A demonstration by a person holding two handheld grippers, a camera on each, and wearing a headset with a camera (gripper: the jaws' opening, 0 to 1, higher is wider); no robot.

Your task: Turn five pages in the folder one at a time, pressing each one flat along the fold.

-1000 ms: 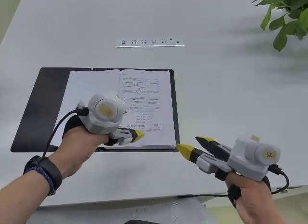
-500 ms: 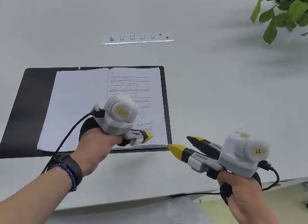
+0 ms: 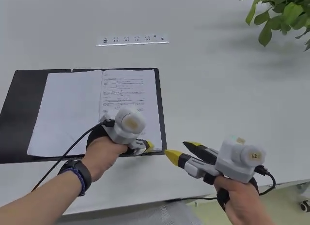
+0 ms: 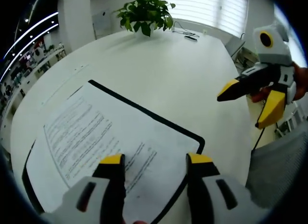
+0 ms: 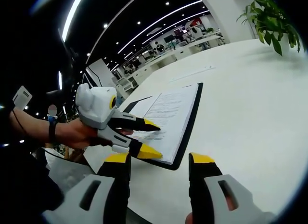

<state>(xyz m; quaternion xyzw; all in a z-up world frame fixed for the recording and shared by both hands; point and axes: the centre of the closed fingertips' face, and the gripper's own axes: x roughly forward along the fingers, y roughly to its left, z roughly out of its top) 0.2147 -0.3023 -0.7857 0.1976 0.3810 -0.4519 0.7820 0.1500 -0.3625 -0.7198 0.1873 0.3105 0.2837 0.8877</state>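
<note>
A white table (image 3: 232,89) has a socket strip (image 3: 132,39) set flat into its far side. A leafy green plant (image 3: 278,17) stands at the far right, with window blinds (image 4: 207,7) behind it.

White table (image 3: 227,89) lies open between the right edge of the folder (image 3: 22,104) and the potted plant (image 3: 281,14) at the far right, and the socket strip (image 3: 131,39) beyond the folder sits flush. The folder's near right corner is crowded: the left gripper (image 3: 147,146) hangs over it and the right gripper (image 3: 180,150) just beside, both with jaws apart
</note>
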